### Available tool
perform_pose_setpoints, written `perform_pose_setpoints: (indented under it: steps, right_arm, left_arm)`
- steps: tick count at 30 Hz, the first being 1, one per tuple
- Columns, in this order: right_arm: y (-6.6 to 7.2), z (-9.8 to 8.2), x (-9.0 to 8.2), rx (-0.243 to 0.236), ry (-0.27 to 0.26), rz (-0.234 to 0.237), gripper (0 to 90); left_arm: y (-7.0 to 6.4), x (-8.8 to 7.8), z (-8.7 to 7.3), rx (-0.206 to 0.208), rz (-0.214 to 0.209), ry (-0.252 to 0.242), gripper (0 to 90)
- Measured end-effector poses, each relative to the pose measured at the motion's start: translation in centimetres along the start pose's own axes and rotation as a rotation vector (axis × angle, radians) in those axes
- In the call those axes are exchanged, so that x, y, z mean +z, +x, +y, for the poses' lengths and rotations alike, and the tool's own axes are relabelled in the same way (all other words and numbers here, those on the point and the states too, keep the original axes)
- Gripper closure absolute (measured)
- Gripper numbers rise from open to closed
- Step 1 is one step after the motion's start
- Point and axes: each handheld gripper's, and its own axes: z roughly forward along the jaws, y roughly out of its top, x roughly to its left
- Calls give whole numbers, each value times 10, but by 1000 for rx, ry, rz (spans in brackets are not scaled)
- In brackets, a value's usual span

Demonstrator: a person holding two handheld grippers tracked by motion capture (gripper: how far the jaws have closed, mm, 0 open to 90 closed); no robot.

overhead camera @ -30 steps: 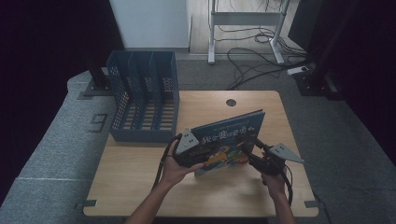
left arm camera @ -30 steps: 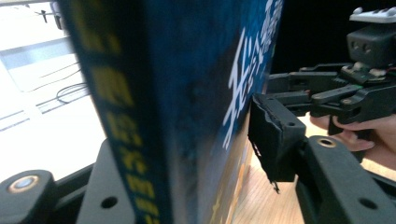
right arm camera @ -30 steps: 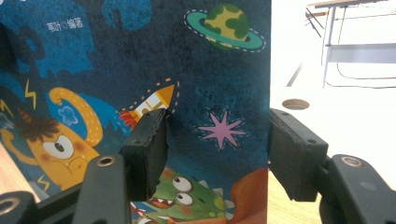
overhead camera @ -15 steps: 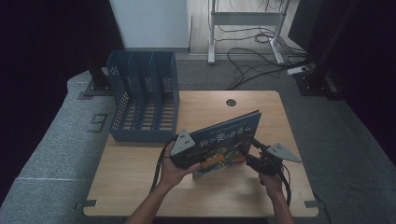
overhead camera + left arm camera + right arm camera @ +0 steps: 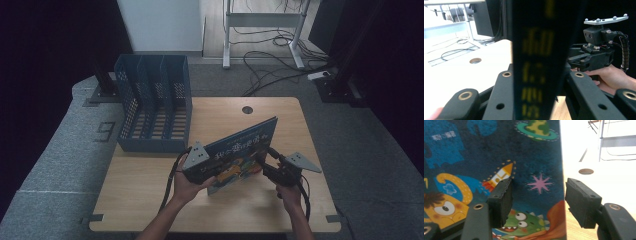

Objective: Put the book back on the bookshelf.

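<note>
Book [image 5: 239, 156] tilted on long edge, left gripper [image 5: 200, 167] closing onto spine, right gripper [image 5: 272, 167] loosely straddling edge.

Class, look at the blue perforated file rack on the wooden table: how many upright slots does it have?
3. The blue perforated file rack at the table's far left has left, middle and right slots side by side; all three look empty.
</note>
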Motion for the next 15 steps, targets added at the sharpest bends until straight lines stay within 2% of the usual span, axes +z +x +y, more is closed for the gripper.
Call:
perform_pose_setpoints:
  steps: [3, 7, 8, 9, 10, 11, 13, 14, 15]
  right_arm:
    - [2, 0, 1, -4, 2, 1, 371]
    - [4, -1, 4, -4, 1, 5, 373]
    - [5, -1, 5, -7, 8, 7, 384]
    - [5, -1, 6, 2, 17, 48, 458]
    - [7, -2, 8, 21, 25, 109, 429]
    - [13, -3, 11, 12, 33, 140, 428]
    - [24, -4, 15, -96, 43, 60, 413]
    - [27, -4, 16, -119, 39, 46, 407]
    - [27, -3, 16, -105, 45, 65, 400]
  left_arm:
    - [-1, -1, 2, -13, -8, -24, 694]
    - [-2, -1, 3, -25, -27, -32, 695]
    - [-3, -1, 3, -17, -17, -31, 699]
    - [-3, -1, 3, -10, -10, -29, 705]
    - [-4, 0, 2, 0, 4, -29, 716]
    - [-4, -1, 1, 4, 15, -30, 741]
    - [-4, -2, 1, 2, 34, -33, 792]
    - [-2, -2, 0, -8, 29, -34, 801]
    - [-1, -3, 0, -15, 27, -39, 805]
